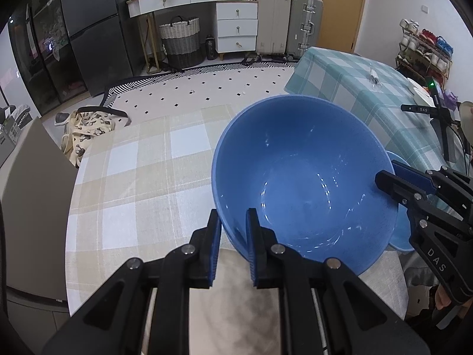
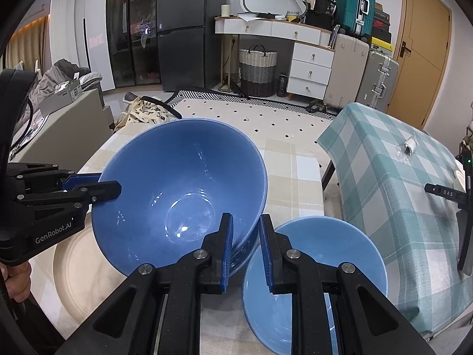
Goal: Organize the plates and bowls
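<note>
Large blue bowl (image 2: 180, 189) held tilted above beige checked table (image 1: 142, 177), rim pinched by left gripper (image 1: 233, 242) and right gripper (image 2: 246, 248), both narrowed on it. Judged step: nesting. Lowering likely needed beside smaller blue bowl (image 2: 316, 266), near right; cream plate (image 2: 82, 281) underneath.

The big blue bowl (image 2: 177, 189) fills the centre, w/ the smaller blue bowl (image 2: 313, 269) just beside it at 5 o'clock and the cream plate (image 2: 79, 290) under it at 8 o'clock, so open beige tablecloth (image 1: 142, 177) is only at 10–12 o'clock, in left wrist view.
</note>
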`<action>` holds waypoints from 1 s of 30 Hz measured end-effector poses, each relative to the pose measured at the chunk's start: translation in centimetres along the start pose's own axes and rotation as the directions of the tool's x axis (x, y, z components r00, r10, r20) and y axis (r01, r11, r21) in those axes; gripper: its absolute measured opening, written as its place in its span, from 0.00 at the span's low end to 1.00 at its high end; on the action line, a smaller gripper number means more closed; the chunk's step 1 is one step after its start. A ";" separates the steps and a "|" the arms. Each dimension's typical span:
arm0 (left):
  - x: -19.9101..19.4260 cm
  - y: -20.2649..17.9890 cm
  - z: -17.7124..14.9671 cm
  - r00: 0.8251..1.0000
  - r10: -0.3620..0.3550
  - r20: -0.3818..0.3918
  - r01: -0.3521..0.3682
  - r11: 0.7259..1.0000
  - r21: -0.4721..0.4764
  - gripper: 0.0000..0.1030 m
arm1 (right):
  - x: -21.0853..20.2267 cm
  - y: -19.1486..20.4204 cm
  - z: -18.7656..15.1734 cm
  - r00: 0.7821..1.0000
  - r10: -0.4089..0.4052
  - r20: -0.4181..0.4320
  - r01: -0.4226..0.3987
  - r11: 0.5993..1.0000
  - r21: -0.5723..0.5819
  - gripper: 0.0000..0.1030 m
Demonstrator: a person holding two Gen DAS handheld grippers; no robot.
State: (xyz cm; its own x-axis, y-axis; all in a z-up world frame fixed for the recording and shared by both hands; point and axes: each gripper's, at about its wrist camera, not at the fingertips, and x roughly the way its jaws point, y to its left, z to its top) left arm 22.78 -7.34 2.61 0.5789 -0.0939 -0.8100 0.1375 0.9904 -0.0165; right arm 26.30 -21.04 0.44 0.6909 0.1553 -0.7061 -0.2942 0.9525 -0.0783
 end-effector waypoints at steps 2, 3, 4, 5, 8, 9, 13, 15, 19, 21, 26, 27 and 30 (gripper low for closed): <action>0.1 0.0 -0.1 1.000 0.001 -0.003 -0.001 1.000 0.002 0.13 | 0.2 0.0 -0.1 1.000 0.000 -0.004 0.000 1.000 -0.002 0.17; 0.2 0.0 -0.1 1.000 0.002 -0.006 -0.002 1.000 0.002 0.13 | 0.3 0.0 -0.2 1.000 0.000 -0.006 0.000 1.000 -0.004 0.17; 0.4 -0.1 -0.1 1.000 0.004 -0.008 -0.004 1.000 0.003 0.13 | 0.4 0.0 -0.2 1.000 0.000 -0.010 0.000 1.000 -0.005 0.17; 0.5 -0.1 -0.2 1.000 0.005 -0.010 -0.005 1.000 0.005 0.13 | 0.5 0.0 -0.2 1.000 -0.001 -0.012 0.001 1.000 -0.006 0.17; 0.7 -0.2 -0.2 1.000 0.009 -0.015 -0.009 1.000 0.007 0.13 | 0.8 0.1 -0.2 1.000 -0.003 -0.019 0.003 1.000 -0.008 0.17; 0.8 -0.2 -0.2 1.000 0.010 -0.017 -0.010 1.000 0.008 0.13 | 1.0 0.1 -0.2 1.000 -0.004 -0.021 0.004 1.000 -0.008 0.17; 1.4 -0.2 -0.3 0.999 0.015 -0.029 -0.014 1.000 0.011 0.13 | 1.1 0.1 -0.3 1.000 -0.006 -0.025 0.005 1.000 -0.009 0.17; 1.6 -0.2 -0.4 0.999 0.016 -0.035 -0.016 1.000 0.013 0.14 | 1.3 0.1 -0.3 1.000 -0.007 -0.028 0.007 1.000 -0.011 0.17; 2.0 -0.2 -0.4 0.999 0.019 -0.045 -0.019 1.000 0.016 0.14 | 1.7 0.0 -0.4 0.999 -0.009 -0.035 0.008 1.000 -0.012 0.17; 2.2 -0.2 -0.5 0.999 0.022 -0.049 -0.021 1.000 0.018 0.14 | 1.9 0.0 -0.5 0.999 -0.010 -0.037 0.010 1.000 -0.014 0.17; 2.7 -0.3 -0.6 0.998 0.024 -0.060 -0.023 0.999 0.024 0.14 | 2.3 -0.2 -0.5 0.999 -0.015 -0.043 0.015 1.000 -0.015 0.17; 2.8 -0.3 -0.7 0.998 0.026 -0.062 -0.025 0.999 0.026 0.15 | 2.4 -0.2 -0.5 0.999 -0.016 -0.045 0.016 1.000 -0.016 0.17; 3.0 -0.5 -0.8 0.997 0.042 -0.062 -0.040 0.998 0.039 0.15 | 2.9 -0.2 -0.6 0.998 -0.020 -0.056 0.019 1.000 -0.021 0.17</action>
State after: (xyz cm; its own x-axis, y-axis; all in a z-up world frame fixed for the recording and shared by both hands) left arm 23.83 -8.08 -0.25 0.5334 -0.0454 -0.8446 0.1453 0.9886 0.0386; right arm 27.94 -20.95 -1.98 0.6585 0.1208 -0.7428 -0.2942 0.9498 -0.1064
